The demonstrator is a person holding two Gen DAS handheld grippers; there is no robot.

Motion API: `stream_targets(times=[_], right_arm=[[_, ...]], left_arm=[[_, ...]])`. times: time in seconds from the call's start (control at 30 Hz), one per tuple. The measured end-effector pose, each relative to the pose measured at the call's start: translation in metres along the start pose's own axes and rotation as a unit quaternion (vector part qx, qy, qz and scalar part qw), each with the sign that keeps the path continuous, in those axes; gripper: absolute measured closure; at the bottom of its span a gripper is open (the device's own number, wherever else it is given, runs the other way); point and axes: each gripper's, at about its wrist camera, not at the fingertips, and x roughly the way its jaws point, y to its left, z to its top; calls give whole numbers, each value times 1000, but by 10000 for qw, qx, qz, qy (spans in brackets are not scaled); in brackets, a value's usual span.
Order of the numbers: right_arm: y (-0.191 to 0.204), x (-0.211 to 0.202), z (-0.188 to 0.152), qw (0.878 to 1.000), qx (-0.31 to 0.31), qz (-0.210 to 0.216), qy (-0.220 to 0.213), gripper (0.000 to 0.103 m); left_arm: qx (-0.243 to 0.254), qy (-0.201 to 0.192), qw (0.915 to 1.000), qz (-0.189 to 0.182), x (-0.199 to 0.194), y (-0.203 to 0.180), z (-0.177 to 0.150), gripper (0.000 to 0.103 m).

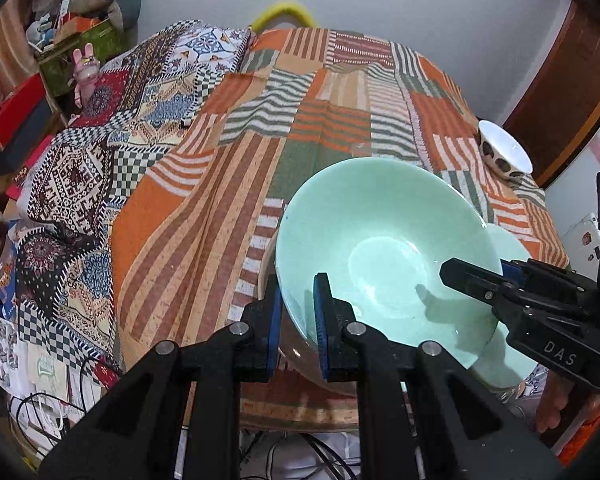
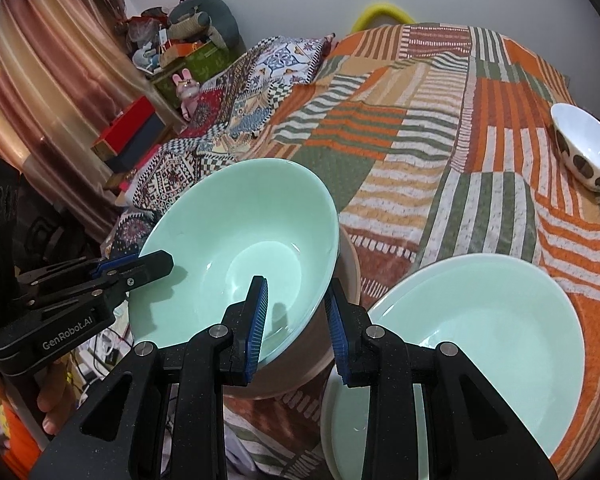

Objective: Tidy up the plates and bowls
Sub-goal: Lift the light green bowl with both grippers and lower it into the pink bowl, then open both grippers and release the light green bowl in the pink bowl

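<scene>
Black claw (image 2: 296, 312) body (image 2: 66, 330) reads "GenRobot.AI".

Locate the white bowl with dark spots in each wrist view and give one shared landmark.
Left wrist: white spotted bowl at right edge, on the striped bedspread.
Right wrist: it sits at far right, upper-middle.
Shared landmark: yellow loop beyond the bed's far end.

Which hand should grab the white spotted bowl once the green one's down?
Right, probably. Both grippers clamp the green bowl's rim, but the right gripper holds the side facing the white spotted bowl, far right on the striped cloth. The left gripper would have to cross over the plates.
</scene>
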Motion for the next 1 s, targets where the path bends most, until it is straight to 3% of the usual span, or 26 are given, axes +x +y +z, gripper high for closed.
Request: stream_targets(times=[0.6,0.8,1.0], right_arm=[[-1,14,-7,9998,2,-19,207,76],[7,10,-7,9997,-194,-127,45,74],[1,10,-8,9998,-158,-113,49,74]], left_arm=[[54,62,9994,328,20,4,-12,89],[133,-198,9994,242,12,-1,-9,89],[183,-148,9993,278,15,-7,-8,89]])
